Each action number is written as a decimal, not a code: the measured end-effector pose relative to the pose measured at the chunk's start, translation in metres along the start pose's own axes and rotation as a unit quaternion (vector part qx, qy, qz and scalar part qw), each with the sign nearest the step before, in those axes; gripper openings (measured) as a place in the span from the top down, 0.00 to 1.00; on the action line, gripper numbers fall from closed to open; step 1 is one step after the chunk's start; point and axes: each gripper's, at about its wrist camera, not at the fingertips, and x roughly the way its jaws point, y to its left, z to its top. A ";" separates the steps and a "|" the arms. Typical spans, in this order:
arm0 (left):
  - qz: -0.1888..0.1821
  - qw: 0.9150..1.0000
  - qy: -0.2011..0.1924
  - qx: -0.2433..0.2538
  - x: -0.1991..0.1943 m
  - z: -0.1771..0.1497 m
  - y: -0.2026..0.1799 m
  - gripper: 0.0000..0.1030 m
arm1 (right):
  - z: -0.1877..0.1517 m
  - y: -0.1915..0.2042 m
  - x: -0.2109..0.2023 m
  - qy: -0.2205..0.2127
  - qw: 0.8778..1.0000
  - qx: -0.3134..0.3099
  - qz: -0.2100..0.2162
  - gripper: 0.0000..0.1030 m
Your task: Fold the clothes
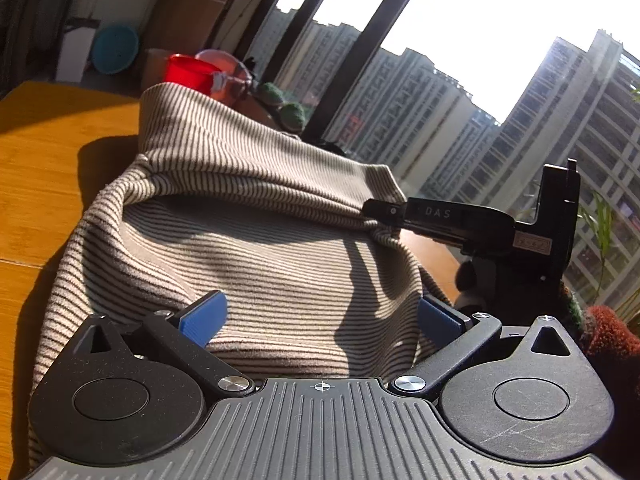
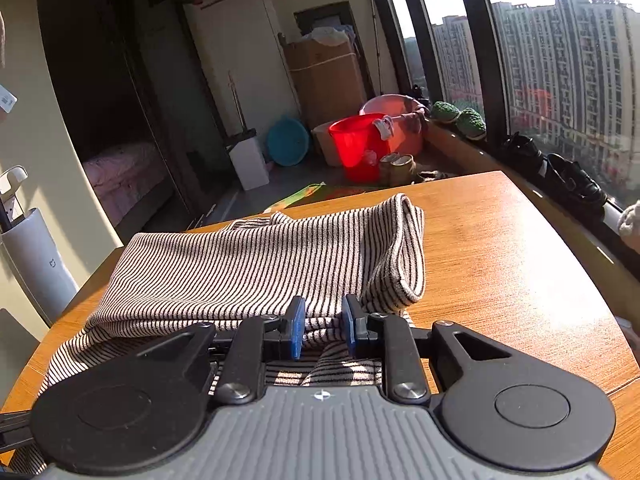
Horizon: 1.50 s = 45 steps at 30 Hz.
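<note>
A beige shirt with thin dark stripes [image 1: 260,240] lies partly folded on the wooden table [image 1: 48,160]. My left gripper [image 1: 320,318] is open wide, its blue pads [image 1: 204,316] on either side of a low bulge of the cloth. At the right, my right gripper [image 1: 372,220] reaches in sideways to a bunched edge of the shirt. In the right wrist view the right gripper [image 2: 323,330] sits low over the shirt [image 2: 240,264]. Its blue pads [image 2: 298,328] stand a little apart with loose striped cloth in the gap, not pinched. A folded sleeve end lies beside it on the table [image 2: 500,260].
Beyond the table's far edge stand a red bucket [image 2: 356,144], a pink basin [image 2: 396,108], a teal basin [image 2: 288,140] and a cardboard box [image 2: 324,76]. Shoes [image 2: 568,176] line the window sill on the right. A dark red knitted sleeve [image 1: 608,332] holds the right gripper.
</note>
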 end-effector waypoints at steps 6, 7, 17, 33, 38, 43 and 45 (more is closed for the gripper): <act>0.022 0.999 0.005 0.023 0.004 0.000 -0.007 0.00 | -0.004 0.012 -0.003 -0.007 0.999 -0.032 -0.021 0.79; 0.024 0.999 0.006 0.024 0.003 -0.001 -0.009 0.00 | -0.004 0.011 -0.004 -0.008 0.999 -0.028 -0.018 0.78; -0.006 1.000 -0.002 -0.008 -0.019 -0.008 -0.004 0.00 | -0.019 0.016 -0.026 -0.008 0.999 -0.032 0.006 0.61; 0.028 0.998 -0.059 0.007 0.040 0.076 0.048 0.00 | 0.031 0.034 -0.024 0.003 0.995 -0.098 0.010 0.64; 0.033 0.998 -0.059 0.011 0.042 0.077 0.045 0.00 | 0.073 0.056 0.022 0.036 0.996 -0.076 0.031 0.71; 0.019 0.998 -0.065 -0.003 0.036 0.071 0.048 0.00 | 0.071 0.068 0.078 0.072 0.994 -0.084 0.005 0.71; 0.017 0.998 -0.065 -0.005 0.034 0.070 0.049 0.00 | 0.068 0.070 0.091 0.082 0.993 -0.087 0.004 0.71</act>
